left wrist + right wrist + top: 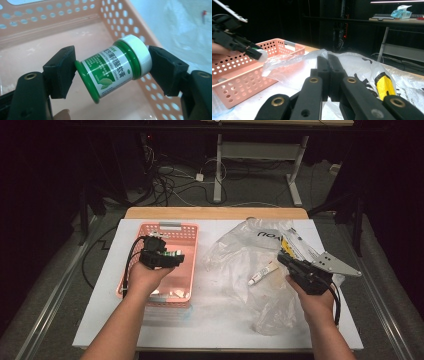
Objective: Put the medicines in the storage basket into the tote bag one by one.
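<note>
The left gripper (112, 72) clamps a small green plastic jar with a white ribbed cap (113, 68) end to end — base on one jaw, cap on the other — above the pink perforated plastic basket (120, 22), while the right gripper (328, 62), jaws pressed together on nothing, hovers over the crumpled clear plastic bag (352, 62).

The printed text on the small green jar with white ribbed cap (113, 68) is too small to read. In the high view this jar is nearly covered by the left gripper (165, 257). The yellow and black object (384, 86) lies partly behind the crumpled clear plastic bag (352, 62); what it is, I cannot tell.
</note>
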Available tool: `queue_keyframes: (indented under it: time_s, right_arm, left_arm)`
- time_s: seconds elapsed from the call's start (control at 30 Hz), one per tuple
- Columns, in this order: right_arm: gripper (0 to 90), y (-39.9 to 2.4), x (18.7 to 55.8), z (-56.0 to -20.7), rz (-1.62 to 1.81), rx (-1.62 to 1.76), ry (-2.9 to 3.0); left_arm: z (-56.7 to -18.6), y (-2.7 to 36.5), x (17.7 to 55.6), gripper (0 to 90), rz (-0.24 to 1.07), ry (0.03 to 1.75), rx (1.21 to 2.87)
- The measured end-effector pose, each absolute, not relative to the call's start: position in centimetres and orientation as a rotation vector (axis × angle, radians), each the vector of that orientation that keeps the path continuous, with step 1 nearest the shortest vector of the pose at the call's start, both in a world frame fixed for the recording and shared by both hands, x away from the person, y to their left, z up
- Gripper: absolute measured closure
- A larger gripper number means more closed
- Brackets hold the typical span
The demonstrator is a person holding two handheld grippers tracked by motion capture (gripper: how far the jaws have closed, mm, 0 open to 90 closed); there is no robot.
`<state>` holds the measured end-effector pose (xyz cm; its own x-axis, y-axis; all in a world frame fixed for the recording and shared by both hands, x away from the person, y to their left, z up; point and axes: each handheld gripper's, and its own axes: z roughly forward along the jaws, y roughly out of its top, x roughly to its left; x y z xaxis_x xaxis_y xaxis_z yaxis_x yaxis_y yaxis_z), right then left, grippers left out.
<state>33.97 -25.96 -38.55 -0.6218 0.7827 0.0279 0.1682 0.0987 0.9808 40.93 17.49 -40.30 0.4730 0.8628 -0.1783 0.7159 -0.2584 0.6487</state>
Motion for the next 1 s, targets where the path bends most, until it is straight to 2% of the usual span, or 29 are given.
queue_keyframes:
  time_s: [0.4, 1.0]
  right_arm:
    - [90.0, -25.9, 34.0, -38.6, 1.550, 0.922, 1.872]
    - [90.0, -25.5, 34.0, -38.9, 1.534, 0.918, 1.891]
  left_arm:
    - [-39.8, 16.6, 36.5, 24.6, 0.376, 1.199, 2.020]
    - [-41.6, 15.9, 32.9, 24.6, 0.405, 1.132, 1.970]
